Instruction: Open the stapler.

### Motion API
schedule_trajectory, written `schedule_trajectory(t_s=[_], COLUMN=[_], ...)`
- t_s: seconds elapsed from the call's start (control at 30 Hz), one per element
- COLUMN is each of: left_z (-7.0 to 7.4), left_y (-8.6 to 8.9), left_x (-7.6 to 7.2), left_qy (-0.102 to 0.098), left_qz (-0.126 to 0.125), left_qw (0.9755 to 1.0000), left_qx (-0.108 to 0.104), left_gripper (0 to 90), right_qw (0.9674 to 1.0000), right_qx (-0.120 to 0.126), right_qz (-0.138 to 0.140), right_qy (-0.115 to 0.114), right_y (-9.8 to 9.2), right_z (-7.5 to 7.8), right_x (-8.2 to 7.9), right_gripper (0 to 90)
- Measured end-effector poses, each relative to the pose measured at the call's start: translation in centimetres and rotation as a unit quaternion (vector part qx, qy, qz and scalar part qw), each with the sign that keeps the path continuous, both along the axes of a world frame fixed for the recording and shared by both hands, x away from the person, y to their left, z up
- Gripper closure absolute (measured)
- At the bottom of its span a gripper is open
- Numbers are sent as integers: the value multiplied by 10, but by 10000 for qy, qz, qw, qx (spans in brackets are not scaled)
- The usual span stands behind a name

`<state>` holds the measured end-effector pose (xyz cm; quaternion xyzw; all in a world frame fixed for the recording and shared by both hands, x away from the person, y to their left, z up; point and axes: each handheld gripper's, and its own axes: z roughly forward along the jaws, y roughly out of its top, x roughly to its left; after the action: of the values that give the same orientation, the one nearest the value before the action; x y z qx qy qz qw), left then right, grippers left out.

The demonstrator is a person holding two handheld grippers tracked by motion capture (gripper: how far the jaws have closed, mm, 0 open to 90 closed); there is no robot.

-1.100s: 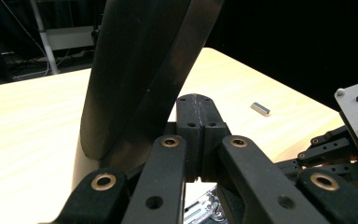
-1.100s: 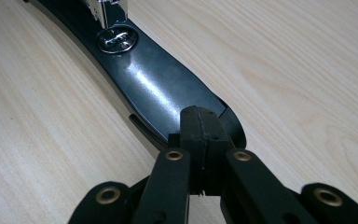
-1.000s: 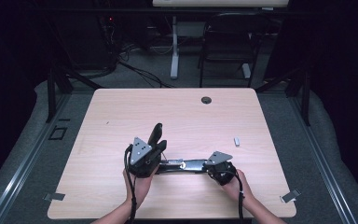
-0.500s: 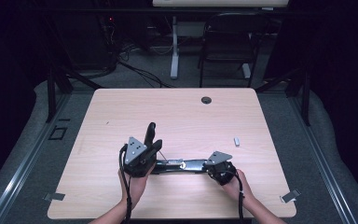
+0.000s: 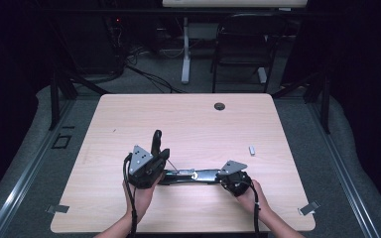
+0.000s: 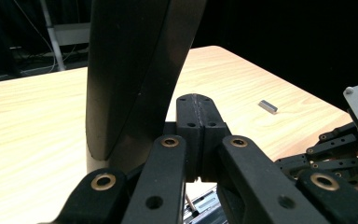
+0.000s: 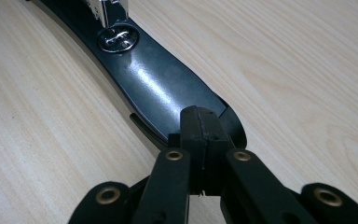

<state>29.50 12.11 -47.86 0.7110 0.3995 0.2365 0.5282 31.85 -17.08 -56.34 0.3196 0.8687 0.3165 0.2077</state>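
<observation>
**High view: opened stapler lay between two closed grippers**

High view placed the person's two hands at six o'clock on the pale wooden table. The left gripper and the right gripper each had their jaws pressed together with no gap. In the left gripper view, the left pair met empty just beside the raised arm. In the right gripper view, the right pair rested over the base's rounded end, and whether they pinched it could not be told.

Between them, near the front edge, lay the long black metal stapler, swung open. Its base ran along the three-to-nine o'clock line, rounded end toward three. Its upper arm stood hinged up at the left gripper and pointed toward twelve o'clock, so the long axis bent in an L.

A likely risk was that the upright arm could snap down if the left gripper slipped off it, as nothing visibly clamped it. The base might also skid on the smooth wood if the right gripper pushed sideways.

Farther off, toward two o'clock, a small grey metal strip of staples lay well apart from the stapler. Near twelve o'clock a round dark cable hole sat by the far edge.
</observation>
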Motion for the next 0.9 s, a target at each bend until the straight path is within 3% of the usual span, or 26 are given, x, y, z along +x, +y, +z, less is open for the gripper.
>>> schedule_trajectory(t_s=[0.9], left_z=[2], left_y=[8], left_x=[-3], left_qy=[101], left_qz=[96], left_qw=[9999], left_qx=[-30], left_gripper=[900], right_qw=[10000], right_qx=[18], right_qz=[-1], right_qy=[33], right_y=[0], right_z=[0], right_x=[0], right_gripper=[900])
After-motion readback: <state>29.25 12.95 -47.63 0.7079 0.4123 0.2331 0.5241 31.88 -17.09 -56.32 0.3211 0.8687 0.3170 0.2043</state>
